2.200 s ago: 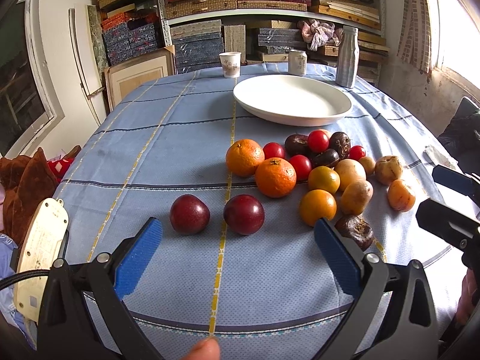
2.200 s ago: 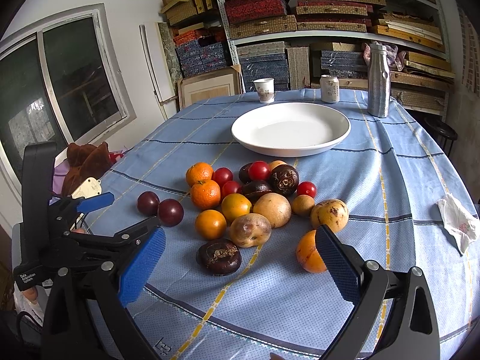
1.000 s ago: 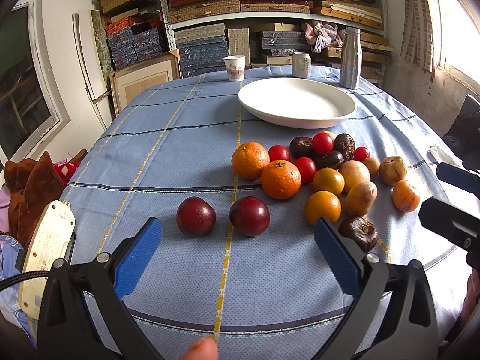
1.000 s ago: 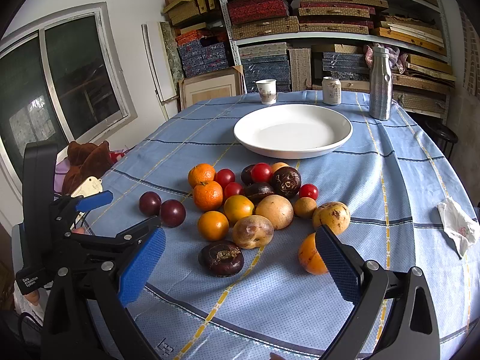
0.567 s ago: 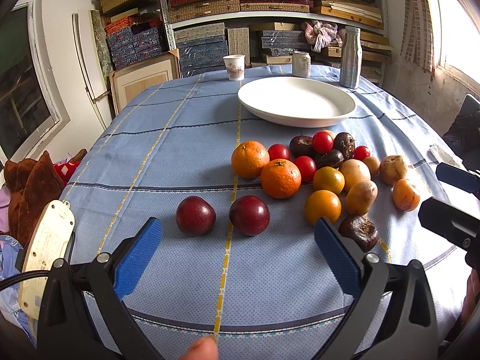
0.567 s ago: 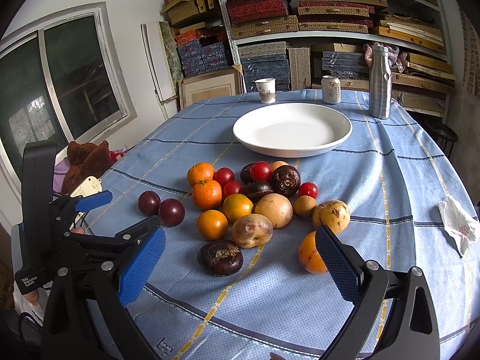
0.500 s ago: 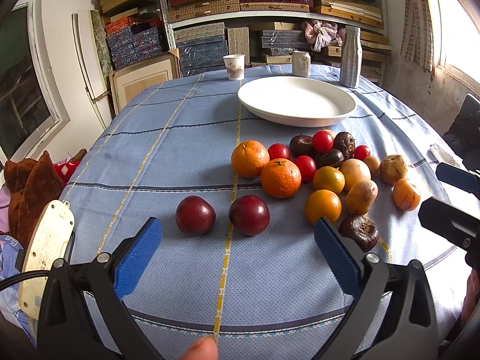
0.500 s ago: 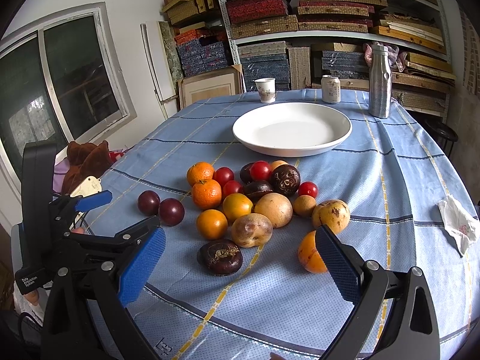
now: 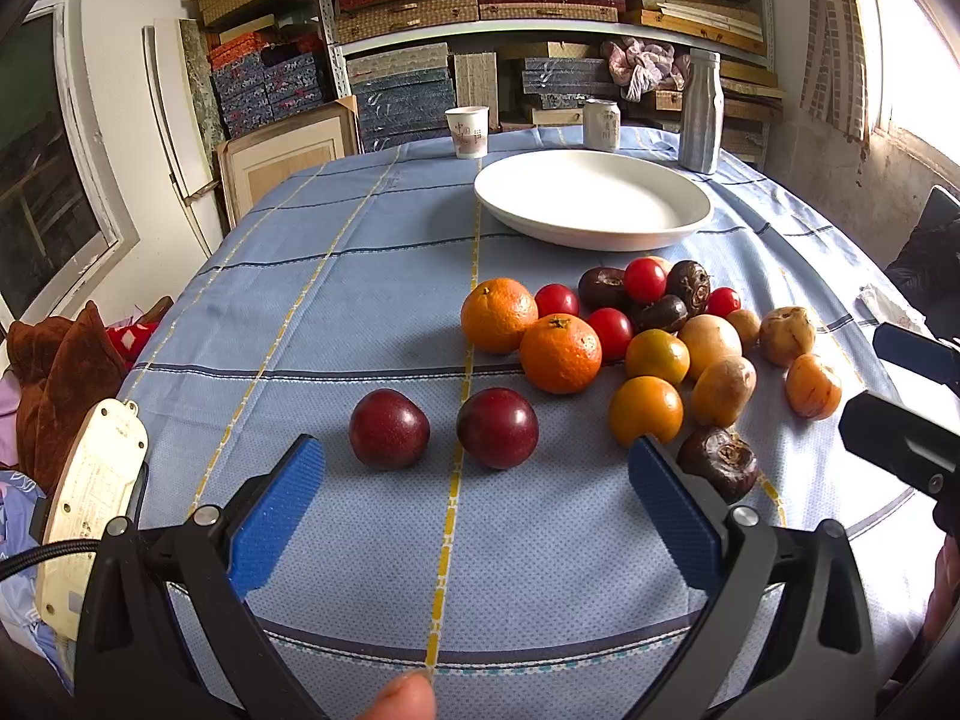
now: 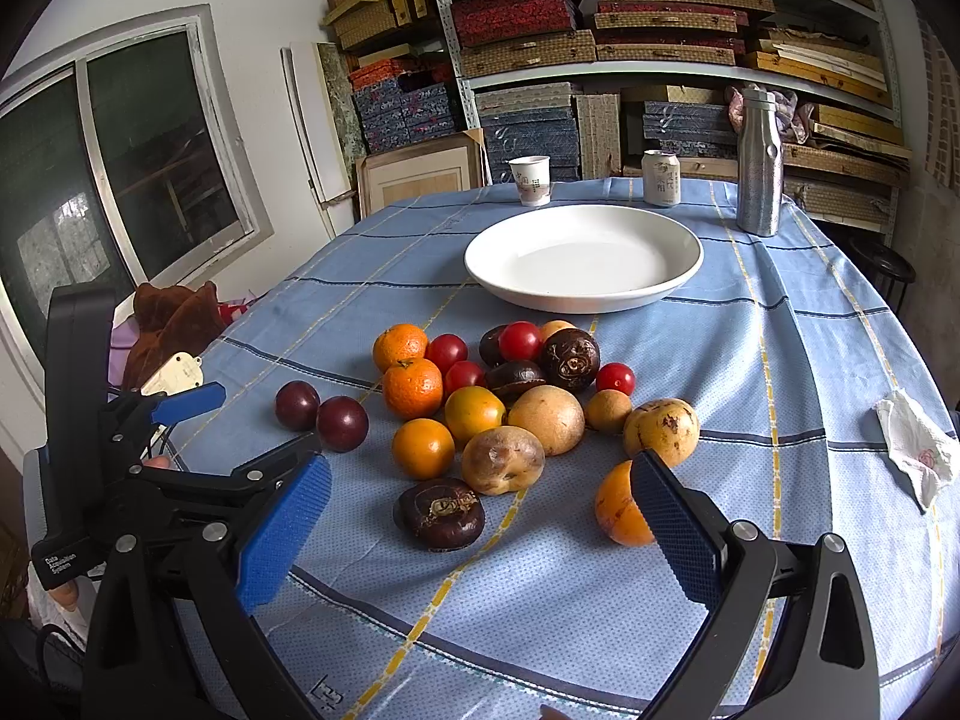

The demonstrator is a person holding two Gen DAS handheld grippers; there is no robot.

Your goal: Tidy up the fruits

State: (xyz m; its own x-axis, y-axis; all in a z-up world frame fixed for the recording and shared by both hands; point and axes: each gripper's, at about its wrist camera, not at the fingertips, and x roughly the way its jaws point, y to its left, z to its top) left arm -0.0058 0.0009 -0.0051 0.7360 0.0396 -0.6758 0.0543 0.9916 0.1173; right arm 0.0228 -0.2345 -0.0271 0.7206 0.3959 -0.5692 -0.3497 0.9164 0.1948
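Note:
A pile of fruit lies on the blue tablecloth: two dark red plums (image 9: 389, 429) (image 9: 497, 427), oranges (image 9: 560, 353), red tomatoes (image 9: 644, 280), brown passion fruits (image 10: 440, 513) and yellow-brown fruits (image 10: 503, 460). A large empty white plate (image 9: 591, 198) sits behind the pile; it also shows in the right wrist view (image 10: 582, 255). My left gripper (image 9: 474, 516) is open and empty, just in front of the plums. My right gripper (image 10: 480, 531) is open and empty, near a dark passion fruit and an orange fruit (image 10: 618, 510).
A paper cup (image 9: 467, 131), a can (image 9: 601, 125) and a metal bottle (image 9: 700, 111) stand behind the plate. A crumpled tissue (image 10: 915, 453) lies at the right. Shelves of boxes fill the back wall. A white device (image 9: 90, 498) rests at the table's left edge.
Both grippers have drifted only slightly; the view shifted a little. The fruit and the plate have not moved.

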